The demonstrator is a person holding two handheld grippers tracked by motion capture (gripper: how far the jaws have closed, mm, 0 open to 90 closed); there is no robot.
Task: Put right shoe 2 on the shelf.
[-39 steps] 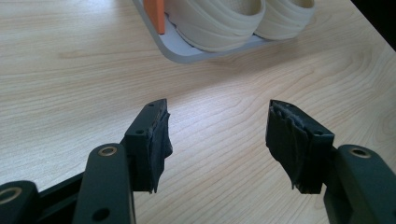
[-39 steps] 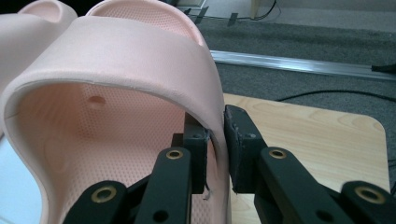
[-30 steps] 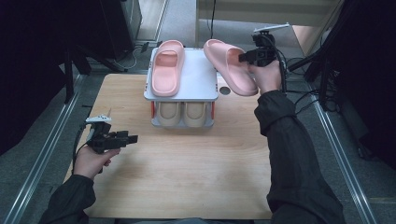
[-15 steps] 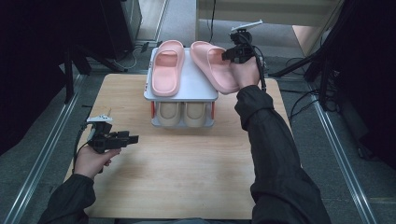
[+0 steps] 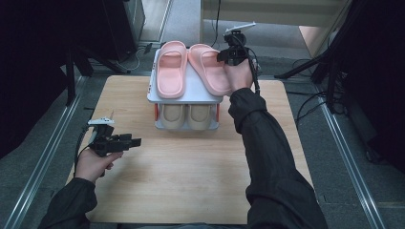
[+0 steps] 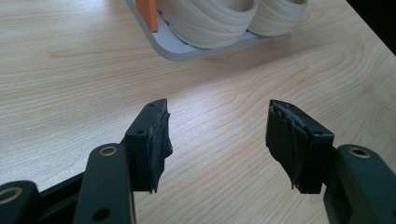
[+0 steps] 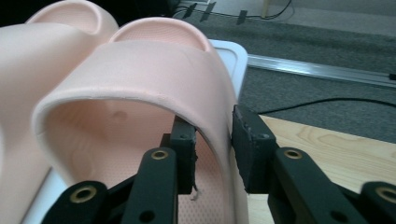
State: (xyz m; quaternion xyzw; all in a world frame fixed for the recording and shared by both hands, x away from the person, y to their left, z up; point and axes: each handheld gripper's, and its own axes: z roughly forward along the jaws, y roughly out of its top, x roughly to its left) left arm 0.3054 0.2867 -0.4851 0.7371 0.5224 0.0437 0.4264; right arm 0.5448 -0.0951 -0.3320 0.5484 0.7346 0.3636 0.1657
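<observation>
slipper [image 5: 209, 68] | on rack [image 5: 192, 91] top, 12 o'clock | long axis 11–5 | right hand-held gripper [image 5: 230, 54] pinches strap | left hand-held gripper [image 5: 135, 141] wide, empty, 8 o'clock

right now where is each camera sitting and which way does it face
High view: above the person's side, facing forward and down on the table; both forearms show.
Left gripper view: on the left gripper, facing the rack's lower shelf; open fingers show.
Right gripper view: on the right gripper, fingers pinching the right pink slipper's strap.
High and right gripper views share both pink slippers.
</observation>
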